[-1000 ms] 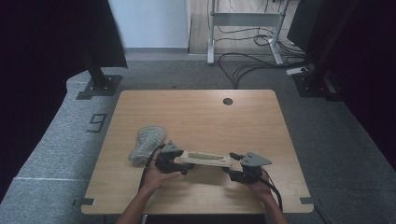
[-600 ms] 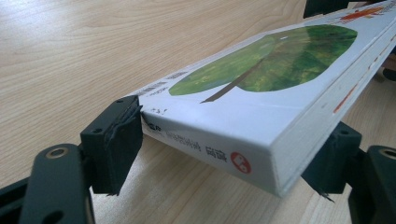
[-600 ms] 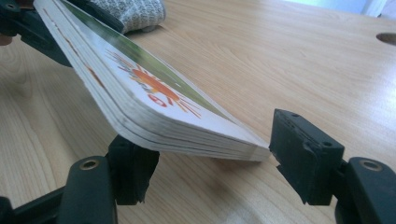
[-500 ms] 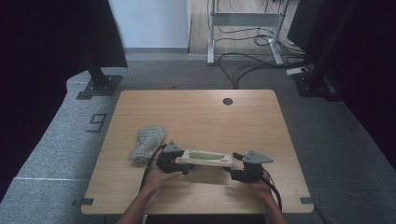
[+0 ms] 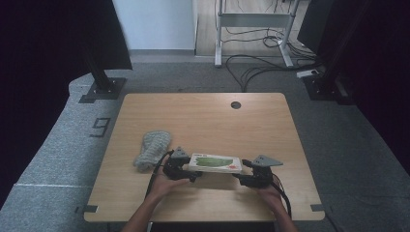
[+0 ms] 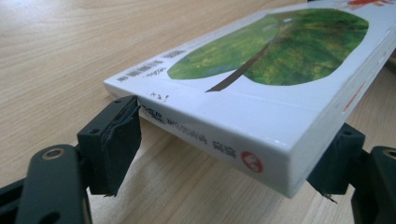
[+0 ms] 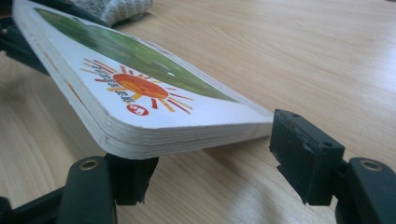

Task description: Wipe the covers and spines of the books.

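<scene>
High view: I am seeing the board book (image 5: 214,163) lying between my two grippers on the table (image 5: 203,116).
Left gripper (image 5: 186,167): jaws spread beside the spine end, one pad at its corner, no pinch.
Right gripper (image 5: 243,175): jaws spread, one under the sun corner, one beside it; they have been opening a little.
Change: hands staying put; book barely shifting.
Grey cloth (image 5: 152,147): lying just beyond the left gripper.

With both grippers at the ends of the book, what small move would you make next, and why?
Probably close the right gripper a little: its far jaw stands apart from the book, which rests raised above the table. The left gripper seems to flank the spine end.
</scene>
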